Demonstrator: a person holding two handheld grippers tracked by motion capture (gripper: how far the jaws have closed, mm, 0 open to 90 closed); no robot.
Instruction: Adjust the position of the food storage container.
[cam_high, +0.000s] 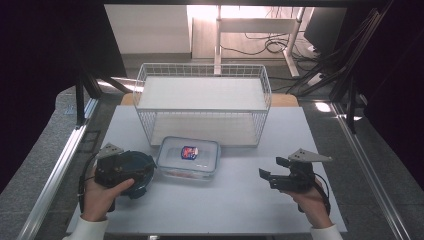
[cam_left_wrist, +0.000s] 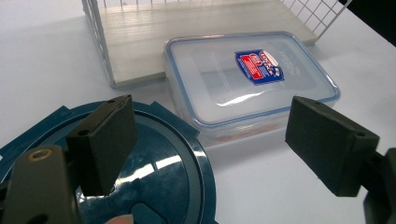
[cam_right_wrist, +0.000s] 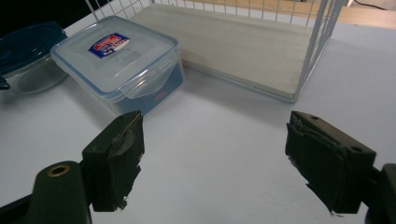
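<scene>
While both tools stand released, holding nothing | left gripper hovers over round dark-blue lidded bowl near table's left front edge | right gripper over bare table, right front | clear lidded box touching bowl, before wire rack.

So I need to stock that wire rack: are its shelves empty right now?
Empty. Both wooden shelves of the wire rack lie bare; the clear lidded box stands on the table in front of it.
</scene>
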